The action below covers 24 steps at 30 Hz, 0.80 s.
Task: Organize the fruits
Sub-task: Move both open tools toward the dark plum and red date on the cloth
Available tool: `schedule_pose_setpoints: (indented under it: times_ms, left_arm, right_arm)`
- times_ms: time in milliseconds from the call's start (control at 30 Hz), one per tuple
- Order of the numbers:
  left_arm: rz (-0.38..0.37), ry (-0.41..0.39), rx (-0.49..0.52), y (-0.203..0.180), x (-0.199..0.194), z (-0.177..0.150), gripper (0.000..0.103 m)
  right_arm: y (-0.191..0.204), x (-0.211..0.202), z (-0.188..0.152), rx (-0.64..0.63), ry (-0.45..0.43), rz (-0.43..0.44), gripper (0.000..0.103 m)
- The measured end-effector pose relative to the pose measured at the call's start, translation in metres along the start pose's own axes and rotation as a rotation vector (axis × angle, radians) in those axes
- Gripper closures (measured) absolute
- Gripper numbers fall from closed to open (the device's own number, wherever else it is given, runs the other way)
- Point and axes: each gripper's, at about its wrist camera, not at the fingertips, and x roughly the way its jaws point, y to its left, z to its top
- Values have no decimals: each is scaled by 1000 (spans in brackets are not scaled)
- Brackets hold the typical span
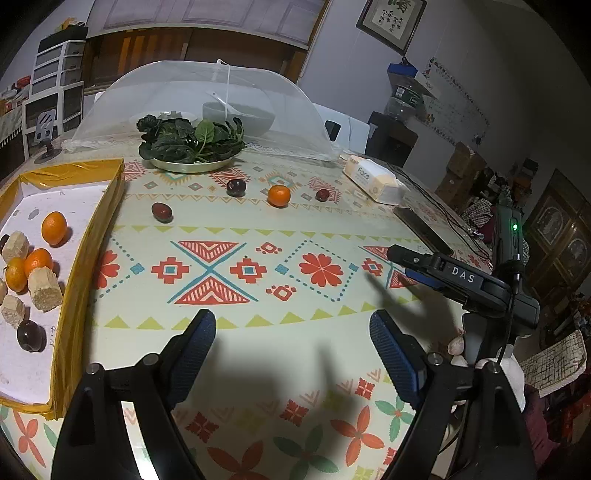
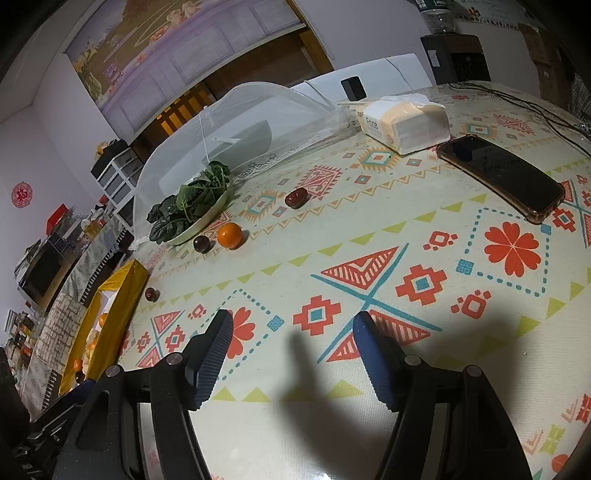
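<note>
Your left gripper (image 1: 291, 332) and right gripper (image 2: 291, 336) hover with jaws spread, gripping nothing. On the bench (image 1: 258, 229) lie one mandarin (image 1: 279, 195) and three dark plums; more fruit sits in the yellow-rimmed box (image 1: 107, 206).

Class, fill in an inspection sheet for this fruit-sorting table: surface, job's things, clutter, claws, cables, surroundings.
Surface: patterned tablecloth.
Job's things: yellow-edged box holding oranges, dark fruit and tan blocks; loose orange and three dark red fruits on the cloth.
Clutter: plate of greens, mesh food cover, tissue pack, phone.
Claws: left claw and right claw open, empty.
Cables: black cable behind the phone.
Surroundings: drawer unit, framed picture.
</note>
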Motion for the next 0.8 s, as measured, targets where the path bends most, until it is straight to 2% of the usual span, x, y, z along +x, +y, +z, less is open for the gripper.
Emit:
schedule_pose_setpoints:
  times_ms: [467,800]
  left_arm:
    - [-2,-1,6,-1,1,0,18]
    - [46,23,30,-9,1,-4,18]
  right_arm:
    - [0,0,0,0,0,1,31]
    - [1,0,0,2,3,10,30]
